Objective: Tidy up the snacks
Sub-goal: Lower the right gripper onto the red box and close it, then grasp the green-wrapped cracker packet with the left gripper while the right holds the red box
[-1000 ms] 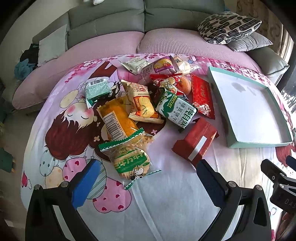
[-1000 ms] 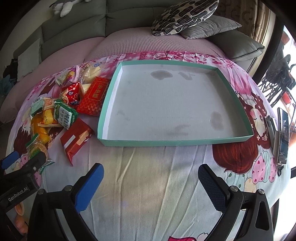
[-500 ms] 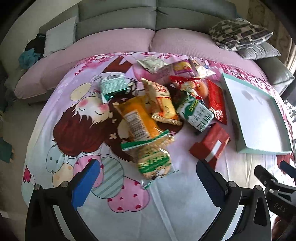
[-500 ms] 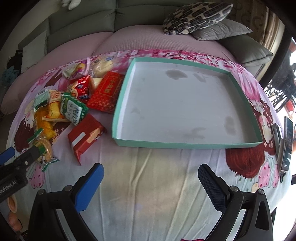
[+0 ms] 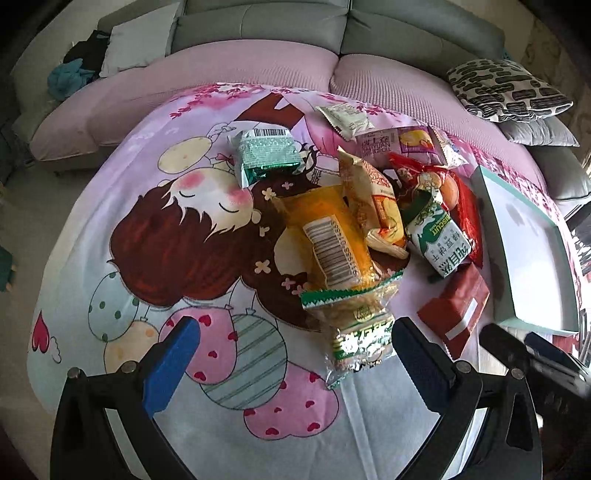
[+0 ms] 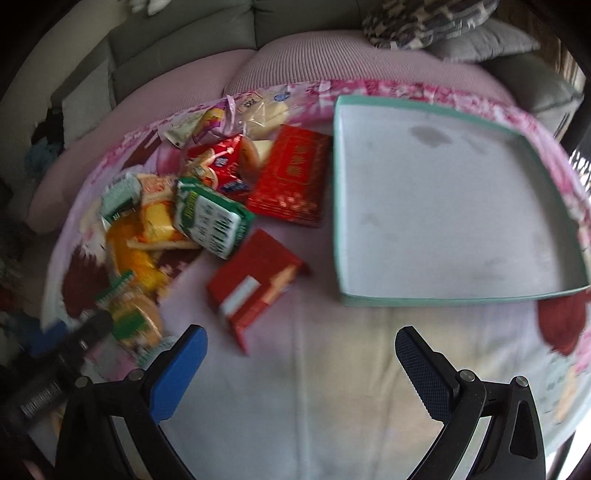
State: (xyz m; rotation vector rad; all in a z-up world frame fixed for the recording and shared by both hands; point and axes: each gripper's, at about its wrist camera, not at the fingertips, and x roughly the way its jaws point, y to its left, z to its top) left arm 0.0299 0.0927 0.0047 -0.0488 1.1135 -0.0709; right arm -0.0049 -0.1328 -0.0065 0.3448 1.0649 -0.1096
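Several snack packets lie heaped on a cartoon-print cloth (image 5: pixel 155 258): an orange packet (image 5: pixel 328 240), a green-and-white biscuit pack (image 5: pixel 439 236), a clear cracker bag (image 5: pixel 354 325), a red box (image 5: pixel 458 310) and a flat red packet (image 6: pixel 291 173). A teal-rimmed tray (image 6: pixel 436 299) lies to their right with nothing in it. My left gripper (image 5: pixel 291 350) is open just short of the cracker bag. My right gripper (image 6: pixel 299 362) is open over bare cloth, below the red box (image 6: pixel 255 284) and the tray.
A grey sofa (image 5: pixel 258 22) with pink seat covers runs behind the cloth. A patterned cushion (image 5: pixel 506 88) and a grey one rest at the back right. The other gripper (image 5: pixel 535 362) shows at the left wrist view's right edge.
Both views have swung left: the snack pile has shifted right in each frame, and the tray has slid toward the right edge. Both grippers stay open.
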